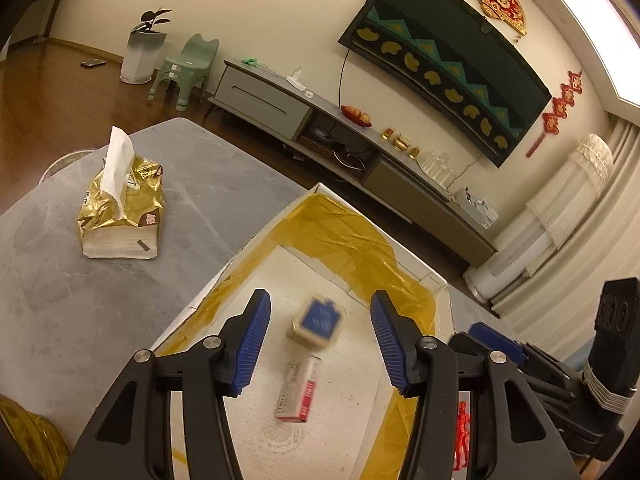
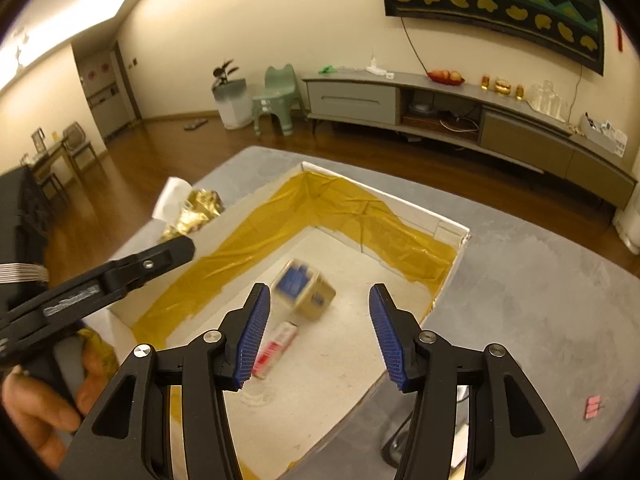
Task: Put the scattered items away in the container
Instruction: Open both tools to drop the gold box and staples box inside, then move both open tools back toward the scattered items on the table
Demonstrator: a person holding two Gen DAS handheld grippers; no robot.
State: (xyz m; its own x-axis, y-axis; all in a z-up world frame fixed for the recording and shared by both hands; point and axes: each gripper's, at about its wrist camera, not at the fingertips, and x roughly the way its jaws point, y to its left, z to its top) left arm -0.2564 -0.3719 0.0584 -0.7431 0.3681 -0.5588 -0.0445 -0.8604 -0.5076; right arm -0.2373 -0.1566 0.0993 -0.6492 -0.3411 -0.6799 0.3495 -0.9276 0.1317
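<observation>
Above the white box (image 1: 436, 280), both grippers hang w/ blue pads pointing down into it. Left gripper (image 1: 318, 338) has its jaws wide apart, nothing btwn them; right gripper (image 2: 319, 330) likewise spread and empty. Box sits on a grey table (image 1: 100, 300), its inner walls lined w/ yellow tape. Inside on the white floor: a small blue-and-cream pack (image 1: 317, 322), motion-blurred in both views so print can't be read and it's unclear if it rests flat or is mid-tumble, and just beside it a red-and-white carton (image 1: 298, 392) lying flat, apart from the walls. Left wrist view alone shows the gold tissue pack (image 1: 122, 210) in full, standing on the table well apart from the box w/ a white tissue sticking up, plus a small red figure (image 1: 462, 436) at the box's right edge, partly hidden behind the gripper frame, and the right gripper's black body at far right. Right wrist view alone shows a hand (image 2: 44, 412) gripping the left tool's handle at lower left, cut off by the frame edge, and a small pink item (image 2: 593, 407) on the table right of the box. From there the tissue pack is mostly hidden behind the box wall. A gold object at bottom left of the left view is cropped, unidentifiable.
</observation>
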